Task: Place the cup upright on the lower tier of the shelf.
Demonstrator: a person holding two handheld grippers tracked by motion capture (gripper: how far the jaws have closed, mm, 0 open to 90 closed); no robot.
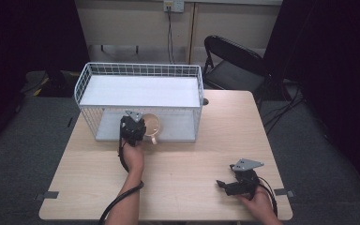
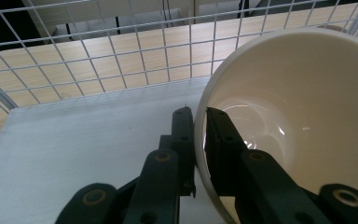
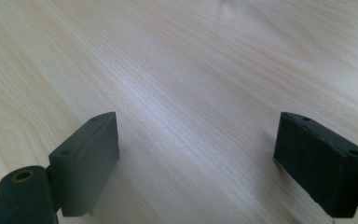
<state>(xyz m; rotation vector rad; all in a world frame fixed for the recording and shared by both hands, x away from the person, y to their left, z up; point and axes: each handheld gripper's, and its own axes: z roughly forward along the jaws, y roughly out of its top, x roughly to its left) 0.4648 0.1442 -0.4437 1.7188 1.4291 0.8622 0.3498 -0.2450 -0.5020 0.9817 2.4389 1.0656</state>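
Cup rim pinched by left hand-held gripper, apparently inside rack, frame centre; right hand-held gripper gapes empty over worktop.

There are no words, numbers, labels or signs to read in any of these pictures.
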